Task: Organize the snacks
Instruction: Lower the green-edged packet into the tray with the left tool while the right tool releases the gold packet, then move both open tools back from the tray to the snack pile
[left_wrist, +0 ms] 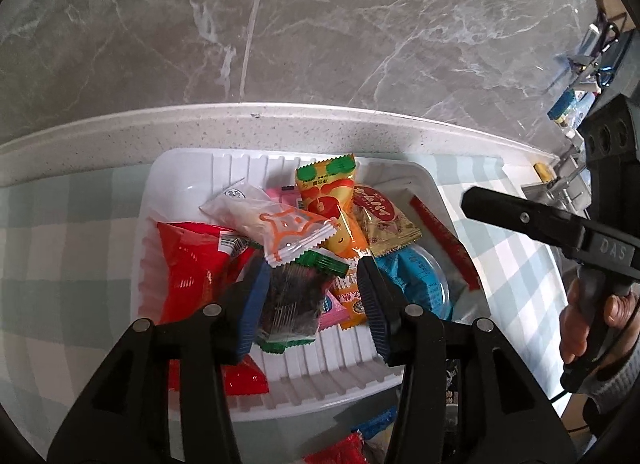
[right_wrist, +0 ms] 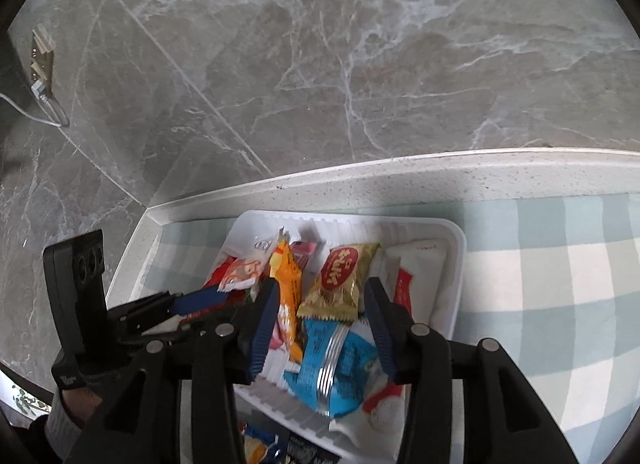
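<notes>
A white ribbed tray [left_wrist: 188, 167] holds a heap of snack packets. My left gripper [left_wrist: 312, 264] hangs low over it, jaws open around a dark packet with green edges [left_wrist: 292, 304]; the right pad stands clear of it. A clear packet with an orange print [left_wrist: 280, 227], a red bag [left_wrist: 192, 264] and an orange packet [left_wrist: 328, 195] lie around it. My right gripper [right_wrist: 322, 284] is open over the same tray [right_wrist: 460, 252], above a gold packet [right_wrist: 340, 280] and a blue packet [right_wrist: 332, 368], gripping neither. Each gripper shows at the edge of the other's view.
The tray sits on a green and white checked cloth [right_wrist: 560, 264] beside a speckled white ledge [left_wrist: 320, 123] and a grey marble wall. More packets lie on the cloth in front of the tray [left_wrist: 344, 452]. A person's hand [left_wrist: 588, 328] holds the right gripper's handle.
</notes>
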A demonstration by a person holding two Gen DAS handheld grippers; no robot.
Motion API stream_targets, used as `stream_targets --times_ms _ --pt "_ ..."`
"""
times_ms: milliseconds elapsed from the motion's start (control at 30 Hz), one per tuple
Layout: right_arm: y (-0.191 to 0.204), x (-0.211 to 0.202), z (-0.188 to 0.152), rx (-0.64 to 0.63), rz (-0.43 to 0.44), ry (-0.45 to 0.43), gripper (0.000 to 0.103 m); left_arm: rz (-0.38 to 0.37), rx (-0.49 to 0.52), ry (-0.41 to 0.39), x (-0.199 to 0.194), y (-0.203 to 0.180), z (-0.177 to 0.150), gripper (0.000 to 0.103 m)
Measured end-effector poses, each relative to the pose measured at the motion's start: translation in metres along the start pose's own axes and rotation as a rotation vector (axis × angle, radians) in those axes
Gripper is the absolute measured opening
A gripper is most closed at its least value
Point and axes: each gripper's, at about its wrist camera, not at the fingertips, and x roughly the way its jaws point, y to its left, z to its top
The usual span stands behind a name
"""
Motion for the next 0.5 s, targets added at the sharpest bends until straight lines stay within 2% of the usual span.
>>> stream_targets --times_ms 233,500 --pt "0.007 -0.028 -0.022 -0.017 -0.001 -0.017 0.048 0.020 0.023 -0.024 -0.027 -0.011 -0.010 0.044" --pt "0.019 -0.054 -0.055 -0.059 -0.020 -0.024 0.048 0.049 0.096 -0.037 -0.060 -0.034 -0.031 0.044"
